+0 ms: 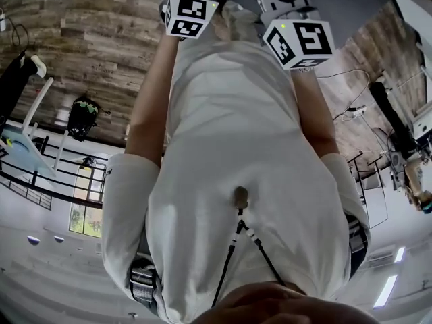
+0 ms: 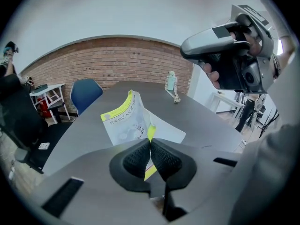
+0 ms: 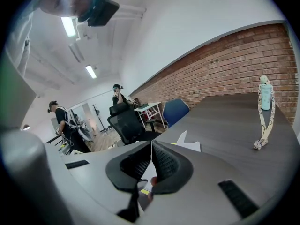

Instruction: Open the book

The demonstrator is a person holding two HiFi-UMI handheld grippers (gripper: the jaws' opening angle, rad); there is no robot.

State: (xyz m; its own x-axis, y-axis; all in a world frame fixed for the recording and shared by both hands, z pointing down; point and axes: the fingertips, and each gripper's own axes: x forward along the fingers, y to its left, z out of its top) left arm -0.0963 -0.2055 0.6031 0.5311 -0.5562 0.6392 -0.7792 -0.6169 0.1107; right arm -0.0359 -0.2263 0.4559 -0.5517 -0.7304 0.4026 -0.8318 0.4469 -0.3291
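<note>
The book (image 2: 129, 121) lies on the grey table (image 2: 211, 125), with its white and yellow cover lifted and standing up. My left gripper (image 2: 150, 146) is shut on the yellow edge of that cover, which runs between the pads. My right gripper (image 3: 151, 149) is shut on a white page; the rest of the book (image 3: 187, 143) shows just beyond its jaws. In the left gripper view a hand holds the right gripper's body (image 2: 229, 46) at the upper right. The head view shows only a white shirt and the two marker cubes (image 1: 191, 13) (image 1: 300, 42); the book is hidden there.
A small pale bottle with a beaded strap (image 3: 265, 102) stands further along the table. Past the table's far edge are a blue chair (image 2: 85, 92), a black office chair (image 3: 124, 121) and a white side table (image 2: 49, 95). People stand in the background (image 3: 63, 121), and a brick wall is behind.
</note>
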